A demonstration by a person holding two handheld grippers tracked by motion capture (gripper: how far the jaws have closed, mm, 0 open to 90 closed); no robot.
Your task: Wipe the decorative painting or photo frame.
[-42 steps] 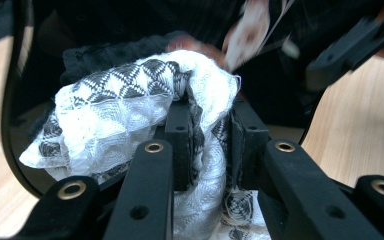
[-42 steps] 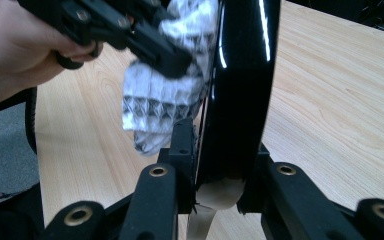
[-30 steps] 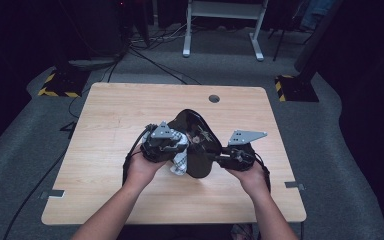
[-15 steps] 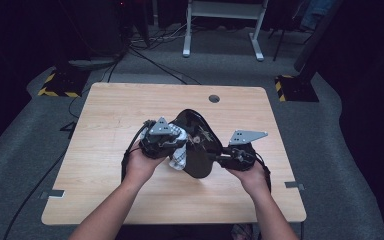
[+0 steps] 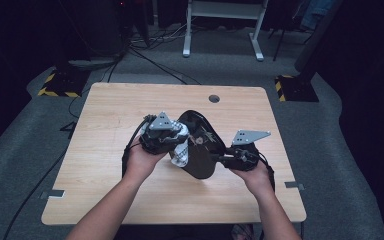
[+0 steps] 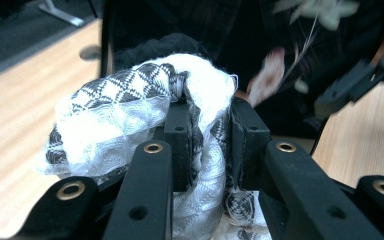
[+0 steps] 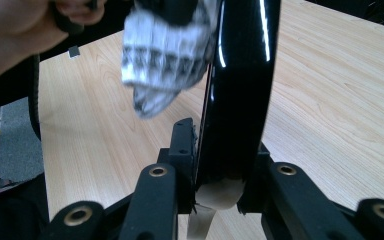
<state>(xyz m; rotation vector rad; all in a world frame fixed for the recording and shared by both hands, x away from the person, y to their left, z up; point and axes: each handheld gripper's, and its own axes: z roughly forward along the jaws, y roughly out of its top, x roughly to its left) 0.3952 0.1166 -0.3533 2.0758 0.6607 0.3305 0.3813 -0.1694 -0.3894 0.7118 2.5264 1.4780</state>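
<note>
High view: left gripper (image 5: 176,142) clenched on patterned cloth (image 5: 181,152), lifted slightly since a second ago, wiping black tray (image 5: 200,145) at table (image 5: 105,105) centre. Right gripper (image 5: 227,159), at tray's 3 o'clock, clamps tray rim, unmoved. Wiping likely mid-stroke.

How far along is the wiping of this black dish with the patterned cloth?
Both grips are made: the right tool is shut on the rim of the black dish, holding it tilted off the table, and the left tool is shut on the black-and-white cloth. In hand: the cloth sits against the dish's face. How much wiping remains cannot be told; the dish must still be set down.
</note>
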